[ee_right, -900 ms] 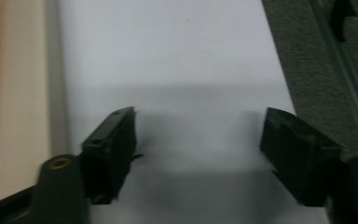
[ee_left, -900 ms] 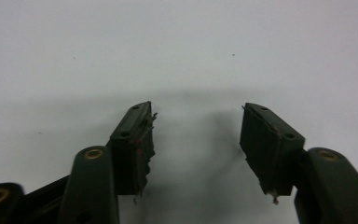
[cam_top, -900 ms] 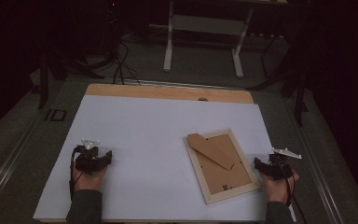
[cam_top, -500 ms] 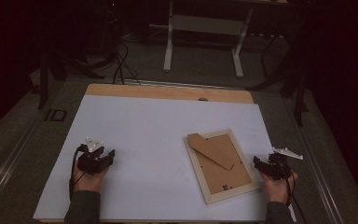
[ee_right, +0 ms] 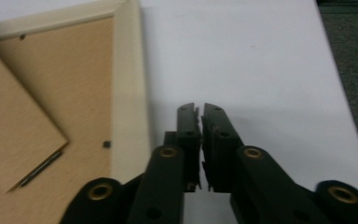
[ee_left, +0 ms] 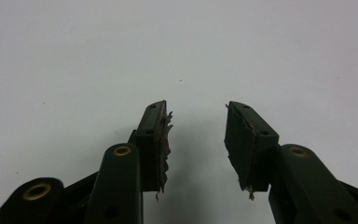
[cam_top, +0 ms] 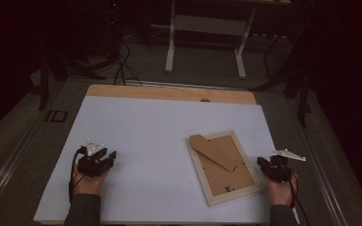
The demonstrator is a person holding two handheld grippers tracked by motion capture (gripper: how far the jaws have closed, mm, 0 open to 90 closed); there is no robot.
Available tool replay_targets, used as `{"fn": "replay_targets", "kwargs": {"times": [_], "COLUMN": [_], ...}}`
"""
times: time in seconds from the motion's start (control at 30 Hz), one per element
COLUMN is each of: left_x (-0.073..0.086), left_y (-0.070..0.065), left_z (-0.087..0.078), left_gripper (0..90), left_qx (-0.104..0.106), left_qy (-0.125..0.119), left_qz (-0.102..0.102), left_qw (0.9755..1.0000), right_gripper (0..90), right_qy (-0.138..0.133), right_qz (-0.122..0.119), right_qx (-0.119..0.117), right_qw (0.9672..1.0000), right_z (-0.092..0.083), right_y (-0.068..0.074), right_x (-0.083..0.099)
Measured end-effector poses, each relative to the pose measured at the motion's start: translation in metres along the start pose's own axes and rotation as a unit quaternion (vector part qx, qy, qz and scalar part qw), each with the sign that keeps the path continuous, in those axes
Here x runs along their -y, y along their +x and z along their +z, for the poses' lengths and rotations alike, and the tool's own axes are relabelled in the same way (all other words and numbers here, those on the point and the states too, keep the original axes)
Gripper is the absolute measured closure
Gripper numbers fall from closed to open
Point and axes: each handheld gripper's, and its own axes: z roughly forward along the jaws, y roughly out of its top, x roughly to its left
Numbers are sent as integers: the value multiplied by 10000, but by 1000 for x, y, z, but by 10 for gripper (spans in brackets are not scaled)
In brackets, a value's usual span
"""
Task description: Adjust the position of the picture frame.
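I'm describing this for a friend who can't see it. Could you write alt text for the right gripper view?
The right gripper has its two black jaws shut with nothing between them, over a white table top. Just to their left lies a picture frame, back side up, with a pale wooden border and a brown backing board; the jaws are not touching it.

White sheet (cam_top: pixel 160 141) on wooden tabletop (cam_top: pixel 169 92)
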Motion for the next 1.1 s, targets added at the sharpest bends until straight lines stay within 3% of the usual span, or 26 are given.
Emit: {"fn": "replay_targets", "kwargs": {"times": [0.13, 0.3, 0.6, 1.1], "left_x": [0, -1, -1, -1], "left_y": [0, -3, -2, -2], "left_z": [0, 0, -1, 0], "left_gripper": [605, 607, 618, 610], "left_qx": [39, 68, 72, 13], "left_qy": [3, 28, -13, 51], "left_qz": [7, 80, 35, 48], "left_qw": [10000, 9999, 10000, 10000], "right_gripper": [897, 898, 899, 899], "right_qy": [117, 154, 257, 372], "right_qz": [-70, 122, 144, 165], "right_qx": [11, -83, -173, 11], "right_qw": [9999, 9998, 9994, 9992], "right_z": [1, 6, 13, 23], "right_y": [4, 3, 9, 16], "right_x": [0, 1, 0, -2]}}
